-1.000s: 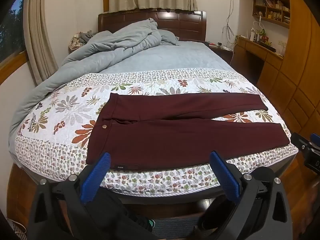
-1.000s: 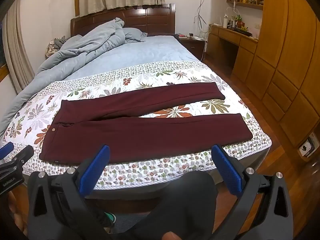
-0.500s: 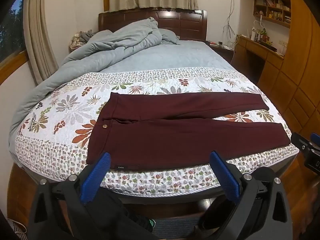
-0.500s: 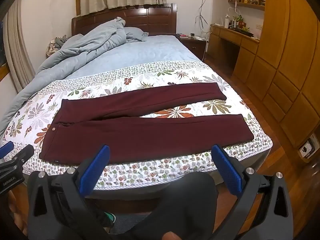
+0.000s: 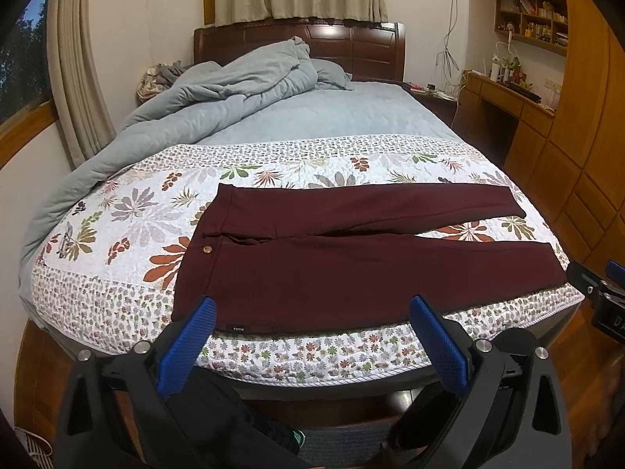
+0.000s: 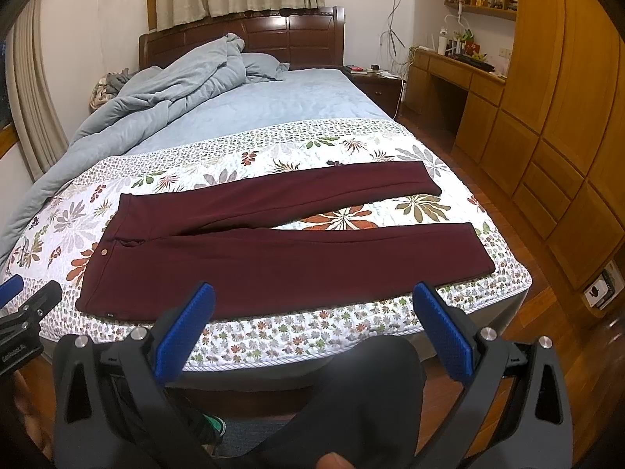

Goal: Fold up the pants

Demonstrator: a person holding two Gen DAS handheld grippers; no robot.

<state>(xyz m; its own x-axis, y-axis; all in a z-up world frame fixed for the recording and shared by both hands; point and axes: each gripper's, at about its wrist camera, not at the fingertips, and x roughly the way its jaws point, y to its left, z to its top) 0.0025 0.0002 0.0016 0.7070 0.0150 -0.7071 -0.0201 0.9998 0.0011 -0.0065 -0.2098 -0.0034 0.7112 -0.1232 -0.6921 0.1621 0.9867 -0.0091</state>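
Note:
Dark maroon pants (image 5: 351,269) lie flat and unfolded across the foot of the bed, waistband to the left, both legs running right and slightly apart; they also show in the right wrist view (image 6: 273,258). A small button (image 5: 207,250) sits at the waist. My left gripper (image 5: 312,336) is open and empty, held off the bed's near edge, in front of the waist end. My right gripper (image 6: 312,328) is open and empty, off the near edge in front of the lower leg. Each gripper's tip shows at the edge of the other's view.
The pants rest on a floral quilt (image 5: 129,226) over a bed with a blue-grey duvet (image 5: 218,97) bunched at the far left. Wooden cabinets (image 6: 547,136) and a desk (image 6: 449,70) line the right side. The person's dark-trousered legs (image 6: 351,398) stand below the grippers.
Both grippers have drifted very slightly, the view rising a little over the bed. The pants have not moved and both grippers stay open.

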